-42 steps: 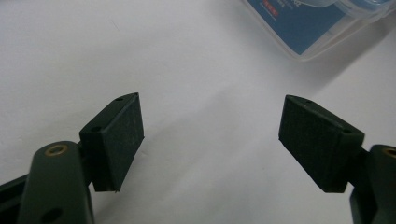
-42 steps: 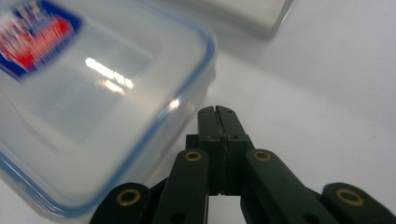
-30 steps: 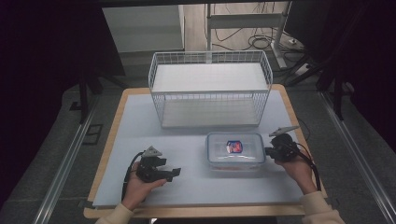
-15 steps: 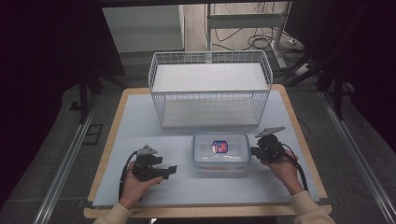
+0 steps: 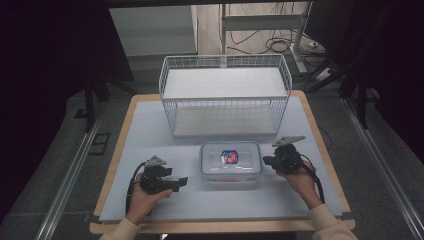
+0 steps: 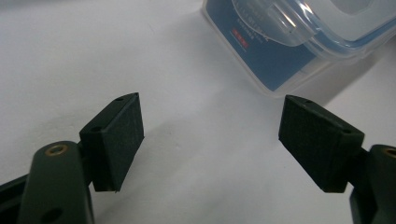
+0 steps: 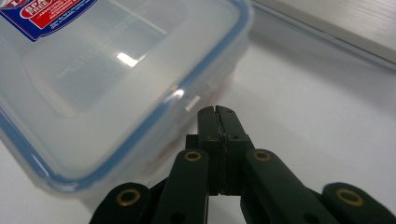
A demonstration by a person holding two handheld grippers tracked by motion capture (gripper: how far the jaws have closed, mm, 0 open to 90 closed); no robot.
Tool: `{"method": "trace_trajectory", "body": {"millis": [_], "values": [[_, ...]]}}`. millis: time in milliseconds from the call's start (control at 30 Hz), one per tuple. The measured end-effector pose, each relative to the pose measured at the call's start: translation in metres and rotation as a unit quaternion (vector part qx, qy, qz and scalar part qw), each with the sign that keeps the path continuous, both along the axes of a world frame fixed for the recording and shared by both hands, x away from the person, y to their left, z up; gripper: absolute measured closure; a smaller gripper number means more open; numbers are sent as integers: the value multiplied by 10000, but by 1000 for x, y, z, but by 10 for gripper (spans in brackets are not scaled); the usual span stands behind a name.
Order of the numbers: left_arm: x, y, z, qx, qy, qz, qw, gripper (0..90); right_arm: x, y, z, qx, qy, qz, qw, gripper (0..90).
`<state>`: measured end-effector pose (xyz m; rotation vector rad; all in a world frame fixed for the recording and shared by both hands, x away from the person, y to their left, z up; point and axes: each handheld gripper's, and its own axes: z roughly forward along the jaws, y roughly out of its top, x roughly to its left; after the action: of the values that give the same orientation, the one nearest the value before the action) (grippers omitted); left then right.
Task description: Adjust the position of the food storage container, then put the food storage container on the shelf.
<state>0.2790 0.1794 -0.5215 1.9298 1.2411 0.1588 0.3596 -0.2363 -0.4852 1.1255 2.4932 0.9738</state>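
Left hand: my left hand (image 5: 142, 200) comes in at about 7 o'clock of the high view and holds the left gripper (image 5: 181, 183) low over the table.
Left gripper: its two black pads (image 6: 116, 140) stand wide apart with nothing between them, only bare white surface; they point toward 3 o'clock, at the near left corner of the box, which lies a little ahead and is not touched.
Right hand: my right hand (image 5: 300, 176) sits at about 4 o'clock of the high view, wrapped round the right gripper (image 5: 265, 161).
Right gripper: its jaws are pressed flat together, pad against pad, gripping nothing; the closed tip (image 7: 218, 112) points toward 9 o'clock in the high view and sits right at the right side wall of the box, under the lid's rim. Whether it truly touches the wall I cannot tell.
Box: the clear plastic box (image 5: 231, 163) with a blue-edged snap lid and a red and blue label lies flat on the table, just past the centre of the high view, between my two grippers and nearer the right one.
Table: the white table top (image 5: 150, 130) has a wooden border.
Basket: the white wire basket (image 5: 225, 97) stands upright toward 12 o'clock, just beyond the box and apart from it.
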Motion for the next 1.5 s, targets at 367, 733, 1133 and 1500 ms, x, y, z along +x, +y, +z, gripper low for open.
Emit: {"method": "trace_trajectory", "body": {"millis": [367, 733, 1133, 1500], "values": [[2, 3, 0, 19, -4, 49, 10000, 219, -10, -36, -2, 363, 78, -231, 9990, 893], [2, 3, 1, 10, -26, 70, 10000, 218, -12, -41, -5, 407, 104, -231, 9988, 851], [8, 5, 15, -335, -77, 162, 9993, 187, -12, -50, 3, 1028, 244, -350, 9938, 236], [24, -8, 34, -912, 81, -16, 9958, 164, -15, -39, 10, 1396, 257, 53, 9899, 163]]}}
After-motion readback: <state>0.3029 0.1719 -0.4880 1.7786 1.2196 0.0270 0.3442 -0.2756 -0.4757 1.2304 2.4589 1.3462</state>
